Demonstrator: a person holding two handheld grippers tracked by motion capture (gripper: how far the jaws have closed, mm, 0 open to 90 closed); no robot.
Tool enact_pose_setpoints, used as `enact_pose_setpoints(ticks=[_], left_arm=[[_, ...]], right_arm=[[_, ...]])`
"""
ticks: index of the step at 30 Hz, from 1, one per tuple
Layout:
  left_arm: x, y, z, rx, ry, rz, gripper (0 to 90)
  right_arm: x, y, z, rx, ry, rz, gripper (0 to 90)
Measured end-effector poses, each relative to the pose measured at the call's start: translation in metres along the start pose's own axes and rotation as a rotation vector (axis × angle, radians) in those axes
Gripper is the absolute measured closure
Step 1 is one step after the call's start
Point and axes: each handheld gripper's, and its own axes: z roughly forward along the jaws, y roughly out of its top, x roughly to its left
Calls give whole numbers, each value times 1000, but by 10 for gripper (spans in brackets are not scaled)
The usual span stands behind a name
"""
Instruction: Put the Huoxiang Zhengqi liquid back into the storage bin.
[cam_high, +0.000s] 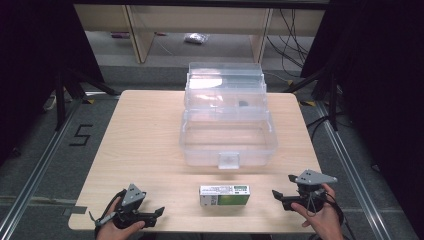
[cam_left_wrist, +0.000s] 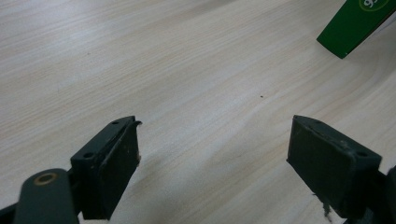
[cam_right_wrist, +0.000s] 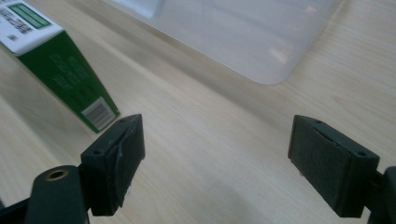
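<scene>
Pale wood table (cam_high: 145, 135) on grey floor, dark curtains around. Green-white box (cam_high: 224, 195) lies near front edge, before clear bin (cam_high: 227, 135). Left gripper (cam_high: 159, 212) and right gripper (cam_high: 282, 188) flank it, jaws wide, empty.

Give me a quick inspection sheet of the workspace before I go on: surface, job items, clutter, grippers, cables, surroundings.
Surface: light wooden table, bare around the items.
Job's things: green-and-white carton lying flat near the front edge; clear storage box behind it, lid open, bottom compartment empty; a small dark item in its upper tray.
Clutter: nothing seen.
Grippers: left gripper and right gripper both open, empty, either side of the carton.
Cables: some on the floor at the far right.
Surroundings: grey floor marked 5, wooden shelving, black curtains.
</scene>
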Motion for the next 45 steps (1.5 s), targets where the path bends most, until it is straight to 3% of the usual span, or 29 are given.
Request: enact_pose_setpoints(ticks=[2, 7, 10, 11, 12, 20, 21, 25, 27, 31, 34, 40, 42, 44, 45], left_arm=[[0, -1, 0, -12, -4, 4, 160], [-1, 0, -1, -4, -4, 2, 160], [-2, 0, 0, -9, -4, -4, 160], [-1, 1, -1, 1, -13, 8, 160], [-1, 0, -1, -5, -9, 8, 160], [-1, 0, -1, -5, 1, 8, 161], [-1, 1, -1, -7, 1, 5, 160], [0, 0, -2, -4, -9, 14, 160], [0, 1, -2, -3, -6, 16, 161], [0, 0, -1, -5, -2, 9, 160], [-1, 1, -1, -7, -3, 5, 160], [0, 1, -3, 4, -7, 17, 160], [0, 0, -2, 0, -4, 12, 161], [1, 1, -2, 7, 4, 23, 160], [0, 0, -1, -8, 2, 8, 160]], right_arm=[[5, 5, -3, 13, 19, 15, 199], [10, 17, -8, 12, 45, -73, 203], [14, 21, -10, 16, 57, -83, 206], [17, 26, -10, 24, 78, -118, 205], [19, 27, -11, 31, 75, -112, 205], [33, 46, -11, 56, 111, -204, 201], [38, 52, -9, 61, 119, -234, 193], [46, 63, -6, 57, 131, -273, 180], [51, 68, -4, 73, 137, -267, 177], [58, 75, 1, 96, 156, -318, 169], [61, 77, 4, 96, 161, -325, 165], [72, 86, 17, 136, 176, -389, 174], [77, 89, 20, 165, 194, -381, 184], [81, 93, 24, 173, 204, -404, 187], [83, 95, 26, 186, 204, -415, 188]])
